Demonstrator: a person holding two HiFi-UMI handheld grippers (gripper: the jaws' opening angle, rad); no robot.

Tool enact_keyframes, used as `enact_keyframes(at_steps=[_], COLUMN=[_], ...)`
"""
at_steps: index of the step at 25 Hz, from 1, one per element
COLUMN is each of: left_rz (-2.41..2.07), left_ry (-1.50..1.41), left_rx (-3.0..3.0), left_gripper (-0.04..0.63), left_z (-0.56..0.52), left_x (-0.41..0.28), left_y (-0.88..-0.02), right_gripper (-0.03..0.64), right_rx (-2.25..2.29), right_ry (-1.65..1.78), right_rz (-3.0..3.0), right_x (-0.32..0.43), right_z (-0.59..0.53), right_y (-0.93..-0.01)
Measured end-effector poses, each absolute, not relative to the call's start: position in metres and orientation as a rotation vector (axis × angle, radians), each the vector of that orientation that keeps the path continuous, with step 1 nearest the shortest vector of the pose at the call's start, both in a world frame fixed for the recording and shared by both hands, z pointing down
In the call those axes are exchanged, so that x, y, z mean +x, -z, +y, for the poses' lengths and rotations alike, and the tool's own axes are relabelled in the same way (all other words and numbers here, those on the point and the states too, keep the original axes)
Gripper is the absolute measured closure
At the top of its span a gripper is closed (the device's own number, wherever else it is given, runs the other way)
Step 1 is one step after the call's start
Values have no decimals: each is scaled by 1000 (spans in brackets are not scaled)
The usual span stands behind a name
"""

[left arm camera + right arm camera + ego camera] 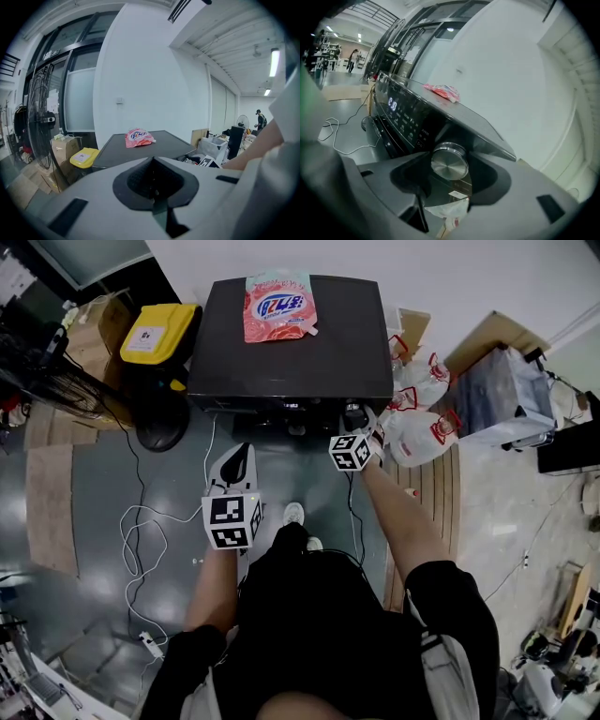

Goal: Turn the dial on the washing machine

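Both grippers are held toward the washing machine (281, 371): right gripper (356, 429) jaws spread astride its dial (449, 162), left gripper (239, 457) jaws pressed together.

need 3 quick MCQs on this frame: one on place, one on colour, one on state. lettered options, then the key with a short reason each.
1. Where does the pink pouch lie?
A. on top of the washing machine
B. on the floor
C. on a shelf

2. What colour is the dial?
A. red
B. silver
C. yellow

3. How do the jaws of the left gripper stand?
A. wide apart round the dial
B. shut on the pouch
C. together, nothing between them

Key:
1 A: the head view shows the pouch on the machine's black top, near the back edge.
2 B: the right gripper view shows the dial's metallic silver face.
3 C: the left gripper view shows the jaws meeting with no gap, well short of the machine.
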State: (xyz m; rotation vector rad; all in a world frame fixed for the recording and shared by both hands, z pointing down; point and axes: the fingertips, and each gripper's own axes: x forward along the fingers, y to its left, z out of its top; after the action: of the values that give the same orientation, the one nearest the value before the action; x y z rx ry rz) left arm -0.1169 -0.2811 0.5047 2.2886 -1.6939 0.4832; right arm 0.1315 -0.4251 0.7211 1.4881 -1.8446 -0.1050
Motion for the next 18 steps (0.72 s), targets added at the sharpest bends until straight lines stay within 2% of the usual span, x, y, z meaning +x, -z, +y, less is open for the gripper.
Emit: enact_keyframes(at_steps=[18], left_rz=[-1708], left_ry=[-491], left_rx=[2290], left_gripper=[581], left_z=[-289], left_x=[-118], left_y=[-500], right_gripper=[360], right_rx=[1548], right_ry=[-138], right_rz=[-1949], right_x=[135], right_z=[-426], right_y=[-715])
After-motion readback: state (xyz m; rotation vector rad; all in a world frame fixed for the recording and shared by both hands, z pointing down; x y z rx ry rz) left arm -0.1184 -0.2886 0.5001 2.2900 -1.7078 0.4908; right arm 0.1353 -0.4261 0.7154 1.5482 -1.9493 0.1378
